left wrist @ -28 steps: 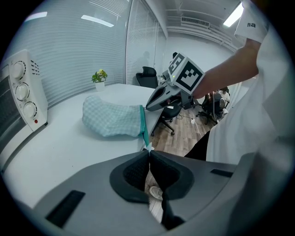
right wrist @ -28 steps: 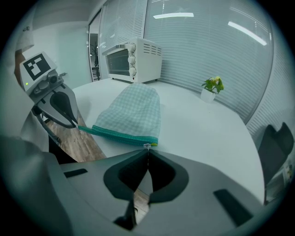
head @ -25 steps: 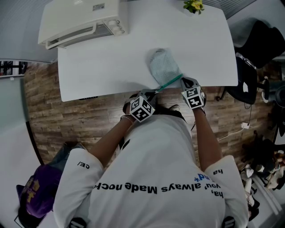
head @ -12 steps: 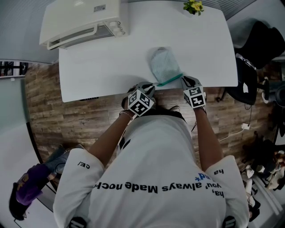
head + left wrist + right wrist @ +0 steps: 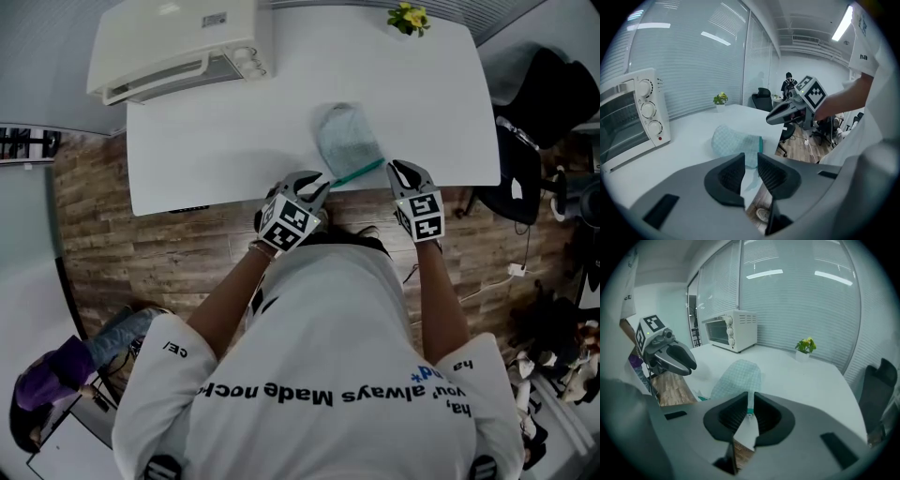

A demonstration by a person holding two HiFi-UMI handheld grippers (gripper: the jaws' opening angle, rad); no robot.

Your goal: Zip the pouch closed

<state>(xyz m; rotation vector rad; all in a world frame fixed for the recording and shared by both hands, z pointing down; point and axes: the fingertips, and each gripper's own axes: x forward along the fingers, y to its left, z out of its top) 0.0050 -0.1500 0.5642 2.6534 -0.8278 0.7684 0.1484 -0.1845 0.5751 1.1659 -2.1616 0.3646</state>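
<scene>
Both sets of jaws have just opened — left gripper (image 5: 317, 185) and right gripper (image 5: 400, 171) hold nothing; pouch (image 5: 348, 141) looks zipped — next, simply back away.

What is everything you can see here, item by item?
table: one, white, centre
floor: one, brown wood, around the table
pouch: one, pale green check with teal zip edge, at the table's near edge
toaster oven: one, white, table's far left corner
potted plant: one, yellow flowers, table's far right corner
office chair: one, black, right of table
bystander: one, in purple, lower left
T-shirt: one, white, black lettering
left gripper: one, grey, fingers just opened, nothing between
right gripper: one, grey, fingers just opened, nothing between
</scene>
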